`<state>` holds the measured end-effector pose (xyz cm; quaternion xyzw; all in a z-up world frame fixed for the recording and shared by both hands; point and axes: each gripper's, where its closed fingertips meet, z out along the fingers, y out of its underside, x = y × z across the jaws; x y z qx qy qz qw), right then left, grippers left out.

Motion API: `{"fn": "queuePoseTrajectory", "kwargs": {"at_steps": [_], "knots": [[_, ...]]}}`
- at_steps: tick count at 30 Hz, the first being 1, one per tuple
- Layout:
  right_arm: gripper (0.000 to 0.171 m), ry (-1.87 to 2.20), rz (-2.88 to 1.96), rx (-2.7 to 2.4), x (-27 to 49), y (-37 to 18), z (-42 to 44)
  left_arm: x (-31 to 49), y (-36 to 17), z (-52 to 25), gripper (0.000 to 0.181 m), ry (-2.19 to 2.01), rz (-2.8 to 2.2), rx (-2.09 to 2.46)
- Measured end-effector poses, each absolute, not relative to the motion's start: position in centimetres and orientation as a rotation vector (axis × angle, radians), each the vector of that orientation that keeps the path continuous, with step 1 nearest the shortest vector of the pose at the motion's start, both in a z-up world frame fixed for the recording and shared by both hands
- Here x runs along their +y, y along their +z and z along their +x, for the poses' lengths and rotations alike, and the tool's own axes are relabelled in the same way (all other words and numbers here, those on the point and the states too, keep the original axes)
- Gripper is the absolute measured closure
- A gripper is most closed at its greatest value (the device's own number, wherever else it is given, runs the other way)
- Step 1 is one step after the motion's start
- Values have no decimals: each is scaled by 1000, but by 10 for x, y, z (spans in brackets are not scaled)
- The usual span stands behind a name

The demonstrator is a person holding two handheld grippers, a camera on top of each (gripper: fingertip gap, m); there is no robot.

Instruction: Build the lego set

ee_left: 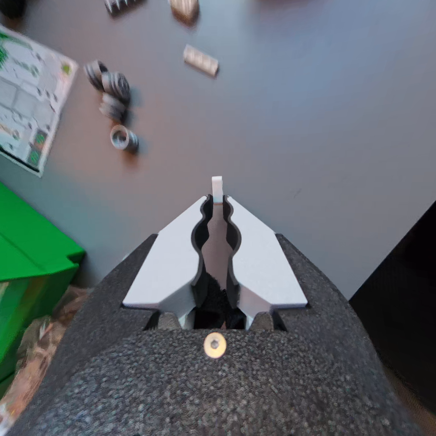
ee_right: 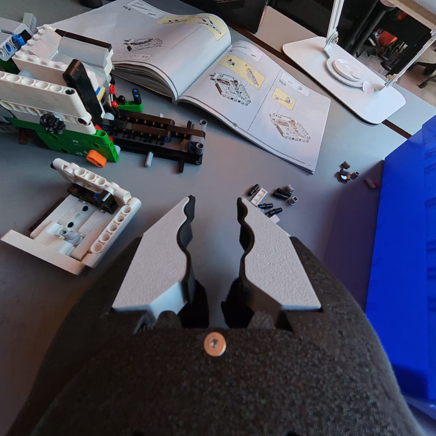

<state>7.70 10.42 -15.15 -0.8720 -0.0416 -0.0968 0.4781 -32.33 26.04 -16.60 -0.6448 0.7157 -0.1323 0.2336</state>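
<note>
The left gripper [ee_left: 217,197] has its fingers pinching a small thin white piece [ee_left: 217,188] by its lower end, the upper end standing proud of the tips above the grey worktop [ee_left: 306,118]; loose ribbed tyres [ee_left: 111,89] and a tan plate [ee_left: 200,60] lie farther off, blurred. The right gripper [ee_right: 215,200] hangs with its fingers spread and empty over the worktop, between the white sub-assembly [ee_right: 77,224] on its left and a scatter of black pins [ee_right: 271,203] just beside its right finger. The main green, white and black model [ee_right: 77,113] sits behind, next to the open instruction booklet [ee_right: 236,89]. The step in hand seems to be bringing the white piece to the sub-assembly. To do it well, the right gripper should first close on the sub-assembly's frame of white beams to steady it, since it will likely slide on the smooth worktop. The left should keep the piece square to its seat and press straight, as so shallow a grip may let it pivot.
</note>
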Motion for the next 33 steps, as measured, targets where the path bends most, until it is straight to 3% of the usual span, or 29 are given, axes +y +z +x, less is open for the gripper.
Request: {"fn": "queuePoseTrajectory", "kwargs": {"at_steps": [1, 6, 11, 26, 33], "knots": [[135, -235, -2130, -100, 104, -152, 77, 251, -159, -309, 174, -440, -1743, 1936], [135, -234, -2135, -99, 104, -152, 77, 168, -130, -210, 174, -876, -1588, 1848], [135, -237, -2132, -99, 104, -152, 77, 145, -172, -152, 174, -654, -1579, 2001], [135, -255, -2132, -109, 104, -152, 77, 107, -179, -121, 167, -725, -1500, 2183], [139, -324, -2022, 78, 94, -134, 102, 122, -141, -132, 159, -972, -1540, 1898]]}}
